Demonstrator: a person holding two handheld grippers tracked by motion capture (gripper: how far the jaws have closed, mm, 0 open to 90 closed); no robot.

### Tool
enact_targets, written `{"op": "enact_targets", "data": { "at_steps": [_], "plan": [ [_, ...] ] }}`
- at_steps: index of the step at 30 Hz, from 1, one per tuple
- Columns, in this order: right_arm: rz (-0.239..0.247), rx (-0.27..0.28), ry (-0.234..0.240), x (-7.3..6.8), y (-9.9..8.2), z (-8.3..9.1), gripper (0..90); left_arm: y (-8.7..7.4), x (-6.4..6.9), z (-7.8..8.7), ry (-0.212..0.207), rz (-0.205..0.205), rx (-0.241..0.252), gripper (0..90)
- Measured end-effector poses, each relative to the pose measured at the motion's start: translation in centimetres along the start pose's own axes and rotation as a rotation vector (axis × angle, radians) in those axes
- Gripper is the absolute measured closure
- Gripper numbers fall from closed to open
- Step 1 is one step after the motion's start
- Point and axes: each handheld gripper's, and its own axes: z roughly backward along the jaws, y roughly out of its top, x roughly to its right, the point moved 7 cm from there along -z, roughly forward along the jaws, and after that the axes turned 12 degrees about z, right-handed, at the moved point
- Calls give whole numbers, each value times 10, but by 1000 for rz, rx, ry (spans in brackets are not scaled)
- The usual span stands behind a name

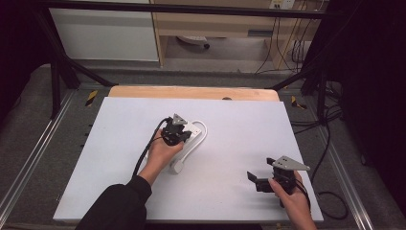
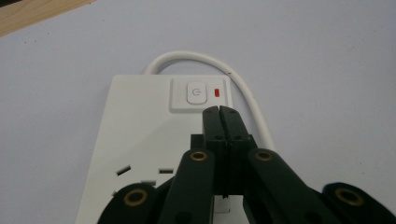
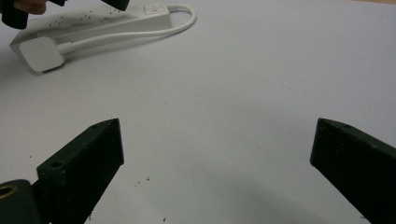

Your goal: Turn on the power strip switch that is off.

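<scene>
White power strip [image 2: 140, 140] lies mid-tabletop [image 1: 230, 143], its red light [image 2: 216, 92] lit. Left gripper [image 2: 219, 109], fingers pressed together, sits at its switch [image 2: 196, 92]. Right gripper [image 3: 215, 154] rests well apart, fingers spread around nothing.

White table top [image 1: 230, 143], wood strip [image 1: 191, 92] at far edge, black frame [image 1: 57, 72], cabinet [image 1: 215, 24] behind.

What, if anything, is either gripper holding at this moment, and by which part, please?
Nothing is held. The left gripper is shut on nothing, its tips at the power strip beside the switch. The right gripper is open above the table.
</scene>
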Motion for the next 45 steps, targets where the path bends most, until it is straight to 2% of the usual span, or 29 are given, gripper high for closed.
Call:
{"op": "enact_targets", "data": {
  "at_steps": [8, 21, 26, 32, 38, 45],
  "plan": [
    [0, 1, -1, 0, 0, 0, 32, 2, 1, 2, -4, 9, 17, 900],
    [-2, 1, -1, 0, 0, 0, 32, 7, 5, 7, -15, 5, 48, 812],
    [-2, 1, -1, 0, 0, 0, 33, 8, 6, 8, -22, 7, 56, 749],
    [-2, 1, -1, 0, 0, 0, 32, 11, 8, 11, -41, 30, 79, 653],
    [-2, 1, -1, 0, 0, 0, 32, 13, 8, 12, -35, 32, 98, 512],
    [-1, 1, 0, 0, 0, 0, 32, 15, 10, 14, -40, 31, 110, 386]
  ]
}}
